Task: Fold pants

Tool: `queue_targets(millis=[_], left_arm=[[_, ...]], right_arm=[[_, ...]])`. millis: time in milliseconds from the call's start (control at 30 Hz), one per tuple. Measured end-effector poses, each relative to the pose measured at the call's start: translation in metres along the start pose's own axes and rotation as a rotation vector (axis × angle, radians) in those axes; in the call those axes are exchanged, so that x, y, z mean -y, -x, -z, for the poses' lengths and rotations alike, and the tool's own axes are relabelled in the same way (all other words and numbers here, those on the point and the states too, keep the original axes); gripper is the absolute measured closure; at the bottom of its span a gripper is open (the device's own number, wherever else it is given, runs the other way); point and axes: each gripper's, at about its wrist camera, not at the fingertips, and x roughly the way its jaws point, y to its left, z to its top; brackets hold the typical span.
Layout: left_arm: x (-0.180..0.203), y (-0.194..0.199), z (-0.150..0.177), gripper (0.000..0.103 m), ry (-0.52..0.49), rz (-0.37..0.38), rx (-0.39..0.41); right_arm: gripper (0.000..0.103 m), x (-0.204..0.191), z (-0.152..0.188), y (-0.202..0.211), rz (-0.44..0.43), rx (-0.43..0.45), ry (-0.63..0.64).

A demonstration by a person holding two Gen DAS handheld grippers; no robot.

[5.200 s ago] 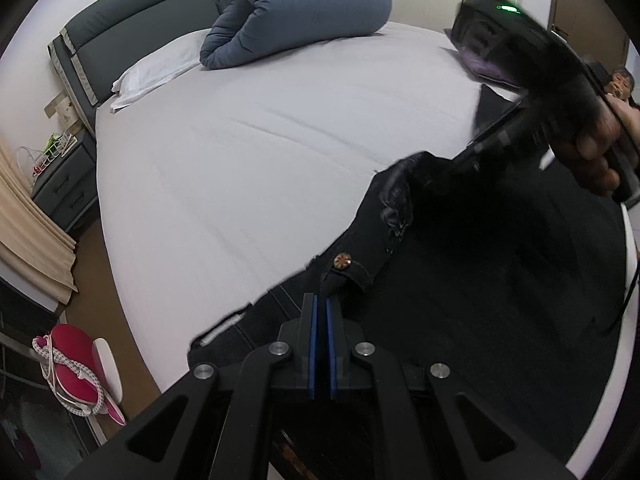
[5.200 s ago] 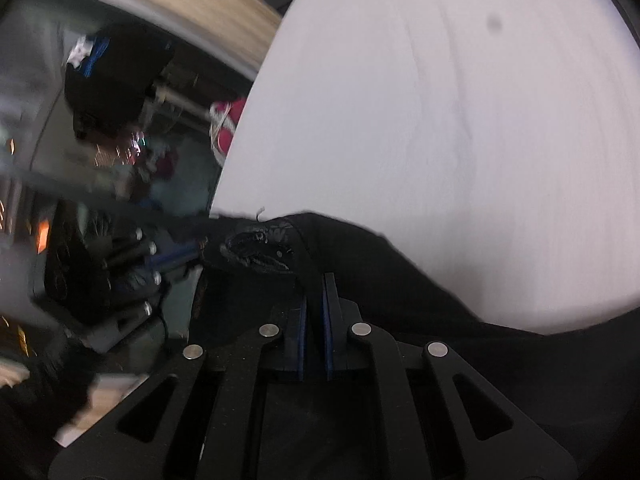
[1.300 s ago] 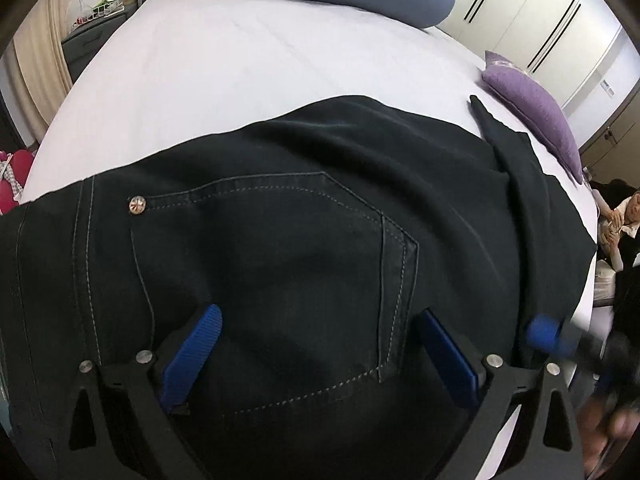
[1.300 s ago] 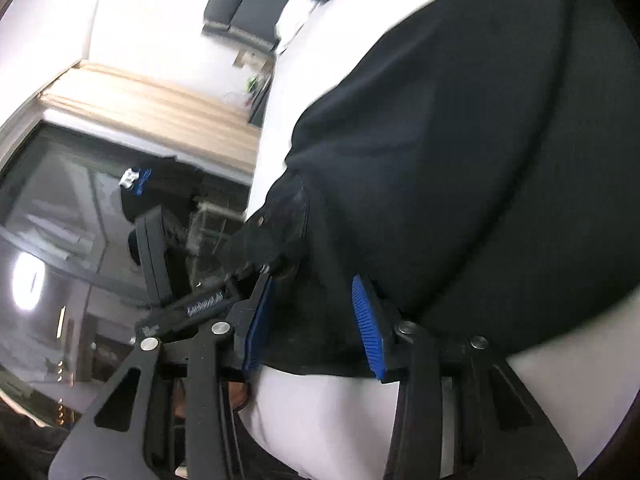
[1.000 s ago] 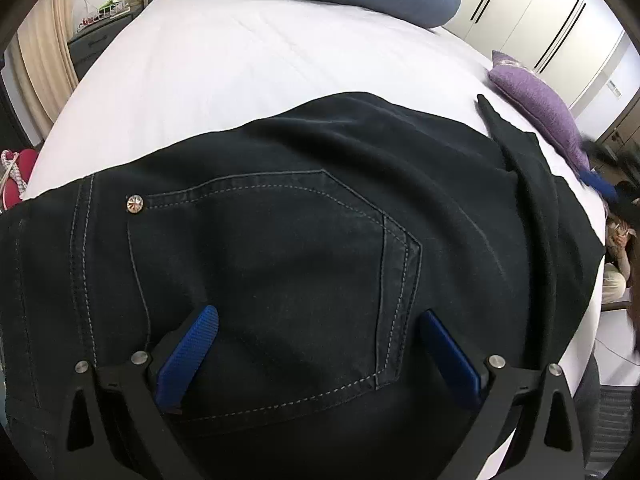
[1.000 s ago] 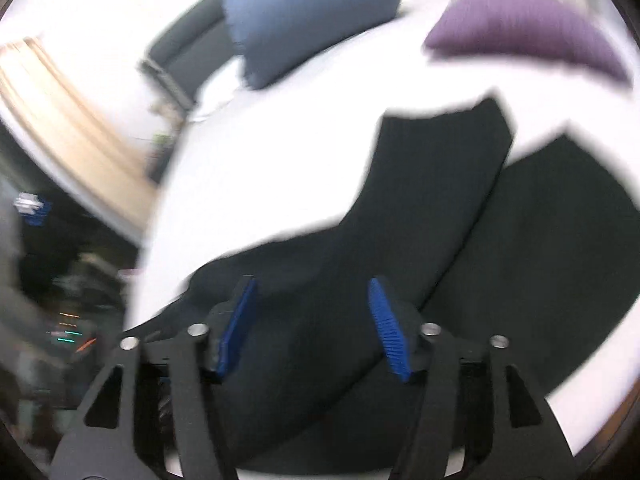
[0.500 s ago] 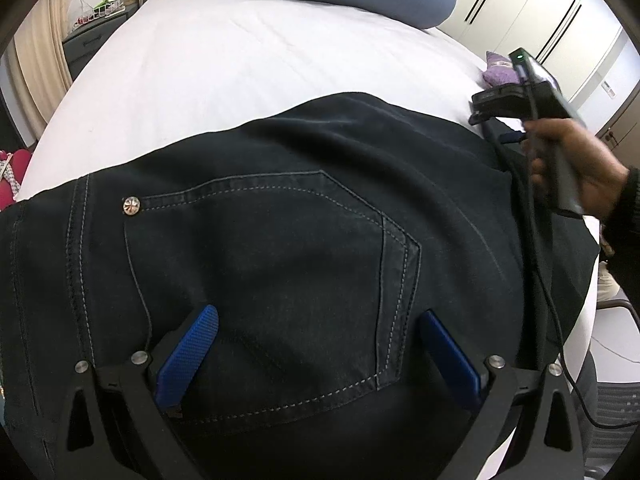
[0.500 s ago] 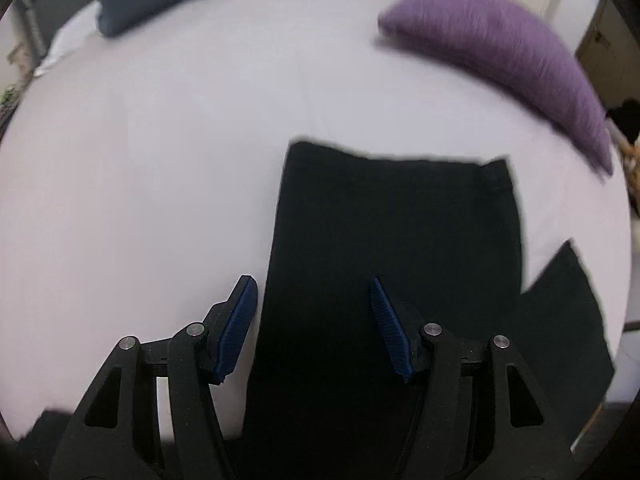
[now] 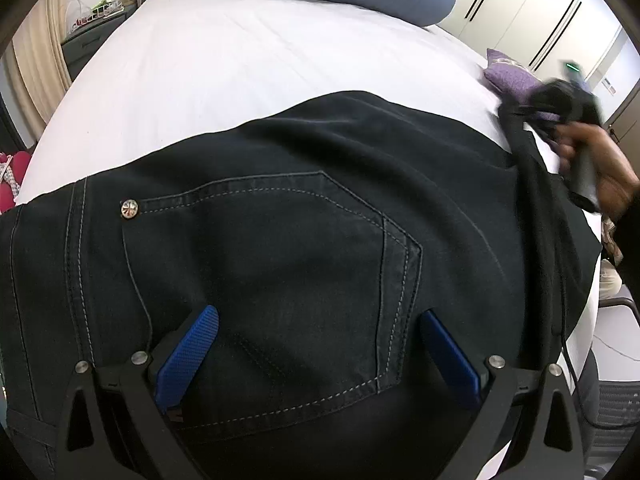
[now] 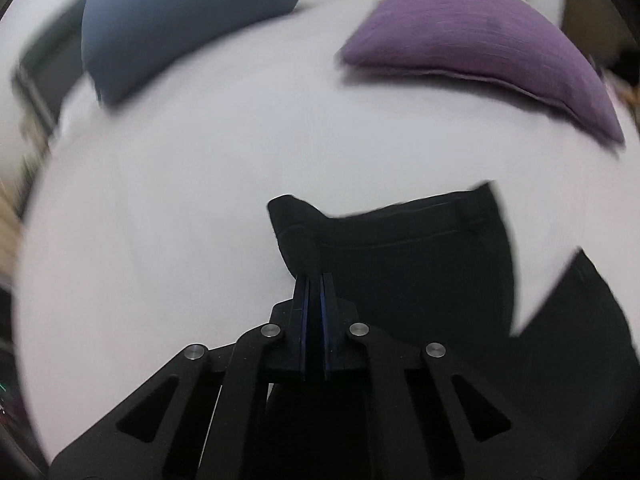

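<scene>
Pants [image 9: 280,184]: dark pants lie flat on the bed [image 9: 240,60], back pocket [image 9: 288,248] facing up.
Left gripper [image 9: 316,344]: its blue fingers [image 9: 188,348] are wide apart, low over the pocket, one on each side. It holds nothing.
Right gripper [image 10: 316,284]: its fingers are pressed together on a corner of one pant leg near the hem [image 10: 384,236]. The corner is pulled up a little.
Other leg [image 10: 568,340]: lies just beside, to the right.
Bed: white sheet.
Pillows: a purple one [image 10: 472,36] and a blue one [image 10: 180,12] sit past the pants.
</scene>
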Motion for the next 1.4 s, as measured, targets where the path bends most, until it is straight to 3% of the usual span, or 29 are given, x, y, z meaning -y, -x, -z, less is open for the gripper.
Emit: queue_targets(millis=[133, 233, 333, 433, 667, 800, 900, 1400], left_arm=[[0.001, -0.002, -0.003, 0.002, 0.01, 0.004, -0.007], [-0.004, -0.002, -0.007, 0.002, 0.024, 0.012, -0.015], [-0.007, -0.003, -0.01, 0.002, 0.025, 0.005, -0.023], [-0.006, -0.004, -0.012, 0.002, 0.021, -0.007, -0.031], [-0.002, -0.006, -0.015, 0.002, 0.029, -0.017, -0.045], [0.001, -0.008, -0.018, 0.002, 0.037, -0.014, -0.05], [0.0, -0.007, -0.02, 0.002, 0.033, -0.014, -0.05], [-0.02, 0.006, -0.016, 0.002, 0.055, 0.045, -0.038]], right_arm=[[0.099, 0.089, -0.006, 0.05, -0.168, 0.13, -0.262], [0.099, 0.163, 0.011, 0.073, -0.28, 0.181, -0.487], [0.099, 0.231, 0.038, 0.081, -0.265, 0.22, -0.631], [0.099, 0.282, 0.064, 0.069, -0.28, 0.201, -0.776], [0.1, 0.315, 0.1, 0.076, -0.323, 0.274, -0.877], [0.1, 0.315, 0.107, 0.076, -0.346, 0.267, -0.903], [0.1, 0.316, 0.132, 0.096, -0.348, 0.262, -0.935], [0.101, 0.315, 0.146, 0.115, -0.276, 0.225, -0.953]])
